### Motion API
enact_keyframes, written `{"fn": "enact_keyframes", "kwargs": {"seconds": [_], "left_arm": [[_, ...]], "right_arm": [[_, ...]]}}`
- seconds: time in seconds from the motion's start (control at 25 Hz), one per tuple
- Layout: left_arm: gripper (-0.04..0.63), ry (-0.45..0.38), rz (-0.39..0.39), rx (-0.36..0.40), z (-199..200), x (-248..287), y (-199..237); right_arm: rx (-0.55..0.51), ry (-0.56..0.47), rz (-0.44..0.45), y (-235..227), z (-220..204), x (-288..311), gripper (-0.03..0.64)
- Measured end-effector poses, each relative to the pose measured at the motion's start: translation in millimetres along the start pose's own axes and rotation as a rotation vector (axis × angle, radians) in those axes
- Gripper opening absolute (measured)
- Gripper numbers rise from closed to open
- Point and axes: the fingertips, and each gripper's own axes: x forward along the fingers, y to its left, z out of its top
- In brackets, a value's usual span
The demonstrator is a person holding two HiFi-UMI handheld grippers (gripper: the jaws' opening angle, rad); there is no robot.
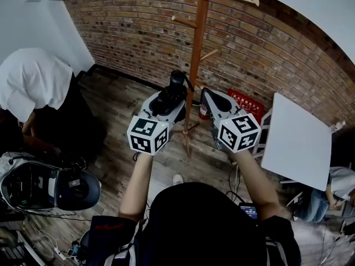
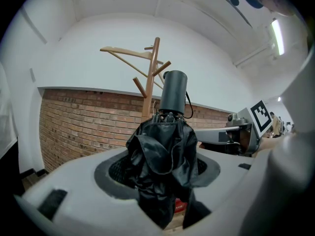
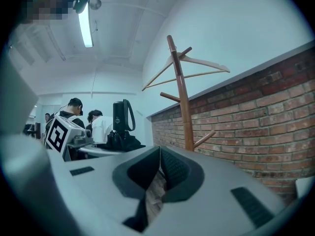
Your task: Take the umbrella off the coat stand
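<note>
left gripper (image 1: 169, 101): jaws clamped the folded umbrella (image 2: 162, 156), just beside coat stand (image 1: 197, 43)
right gripper (image 3: 158, 168): jaws were pinched together, empty

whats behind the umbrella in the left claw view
The wooden coat stand rises behind the folded black umbrella, with the brick wall beyond. The umbrella hides the stand's lower pole.
</note>
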Motion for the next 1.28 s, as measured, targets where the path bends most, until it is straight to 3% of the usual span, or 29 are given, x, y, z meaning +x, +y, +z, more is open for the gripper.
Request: {"fn": "enact_keyframes", "kwargs": {"seconds": [0.24, 0.76, 1.28], "left_arm": [[0.267, -0.039, 0.0, -0.001, -1.6, -7.5, -38.9], [0.267, -0.026, 0.014, 0.004, -12.0, -42.7, -135.0], [0.267, -0.018, 0.032, 0.023, -22.3, -86.6, -172.6]], "right_arm": [[0.007, -0.017, -0.016, -9.2, -1.4, -39.4, 0.029], [0.018, -0.032, 0.004, 2.3, -4.6, -132.0, 0.029], [0.026, -0.059, 0.029, 34.0, -13.1, -173.3, 0.029]]}}
